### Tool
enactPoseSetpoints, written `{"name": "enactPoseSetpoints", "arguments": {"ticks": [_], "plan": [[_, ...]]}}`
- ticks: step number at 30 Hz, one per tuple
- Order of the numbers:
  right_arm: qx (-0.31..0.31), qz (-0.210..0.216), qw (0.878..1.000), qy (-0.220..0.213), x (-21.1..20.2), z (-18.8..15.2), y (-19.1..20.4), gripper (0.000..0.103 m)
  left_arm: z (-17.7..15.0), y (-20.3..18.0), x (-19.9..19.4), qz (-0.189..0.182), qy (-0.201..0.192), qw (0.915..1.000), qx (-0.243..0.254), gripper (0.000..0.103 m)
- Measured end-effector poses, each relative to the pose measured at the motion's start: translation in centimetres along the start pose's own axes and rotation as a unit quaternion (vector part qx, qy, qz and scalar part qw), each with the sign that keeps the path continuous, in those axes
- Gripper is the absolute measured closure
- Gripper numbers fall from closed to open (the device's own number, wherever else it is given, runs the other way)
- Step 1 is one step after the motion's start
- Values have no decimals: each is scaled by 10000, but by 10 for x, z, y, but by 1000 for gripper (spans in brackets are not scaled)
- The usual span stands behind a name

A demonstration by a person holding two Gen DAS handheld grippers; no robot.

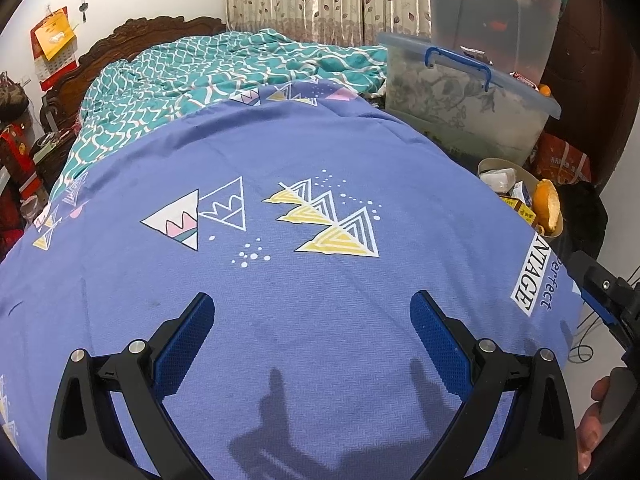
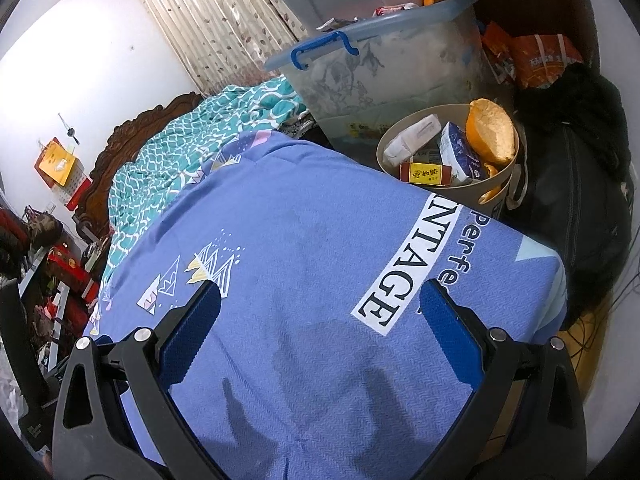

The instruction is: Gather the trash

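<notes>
A beige trash bin (image 2: 506, 192) stands beside the bed's far right corner; it also shows in the left wrist view (image 1: 486, 164). It holds an orange peel (image 2: 490, 130), a red and yellow box (image 2: 426, 173), a blue and white carton (image 2: 460, 154) and a white packet (image 2: 408, 138). My left gripper (image 1: 312, 308) is open and empty over the blue bedsheet (image 1: 320, 160). My right gripper (image 2: 320, 296) is open and empty over the same sheet (image 2: 300, 220), short of the bin. The right gripper's side shows at the right edge of the left wrist view (image 1: 600, 284).
Clear plastic storage boxes with a blue handle (image 2: 384, 56) are stacked behind the bin. A teal patterned quilt (image 1: 224, 72) lies at the head of the bed. A black bag (image 2: 580, 200) and orange bags (image 2: 540, 58) sit right of the bin. Cluttered shelves (image 2: 60, 272) stand at the left.
</notes>
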State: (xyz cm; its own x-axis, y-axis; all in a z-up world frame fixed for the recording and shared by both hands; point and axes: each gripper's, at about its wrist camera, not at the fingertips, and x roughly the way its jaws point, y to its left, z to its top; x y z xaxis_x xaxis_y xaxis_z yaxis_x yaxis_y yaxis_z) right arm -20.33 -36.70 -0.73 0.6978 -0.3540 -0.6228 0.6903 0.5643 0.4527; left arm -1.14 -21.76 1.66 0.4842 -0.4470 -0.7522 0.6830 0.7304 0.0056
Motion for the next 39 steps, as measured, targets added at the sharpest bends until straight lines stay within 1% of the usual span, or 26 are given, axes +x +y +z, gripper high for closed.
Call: {"name": "enactPoseSetpoints", "arguments": {"ticks": [7, 14, 27, 35, 39], "plan": [[6, 6, 10000, -16, -1, -1, 1, 4, 1, 2, -1, 66, 6, 10000, -28, 9], [-2, 7, 10000, -18, -1, -1, 1, 4, 1, 0, -5, 124, -67, 9999, -6, 9], [-3, 7, 10000, -21, -1, -1, 0, 4, 0, -1, -10, 150, -111, 9998, 46, 9], [-147, -16, 9996, -231, -16, 1, 5, 4, 1, -3, -25, 210, -359, 9991, 48, 9], [-84, -41, 9997, -220, -19, 0, 1, 4, 2, -4, -34, 178, -515, 9985, -23, 9]]}}
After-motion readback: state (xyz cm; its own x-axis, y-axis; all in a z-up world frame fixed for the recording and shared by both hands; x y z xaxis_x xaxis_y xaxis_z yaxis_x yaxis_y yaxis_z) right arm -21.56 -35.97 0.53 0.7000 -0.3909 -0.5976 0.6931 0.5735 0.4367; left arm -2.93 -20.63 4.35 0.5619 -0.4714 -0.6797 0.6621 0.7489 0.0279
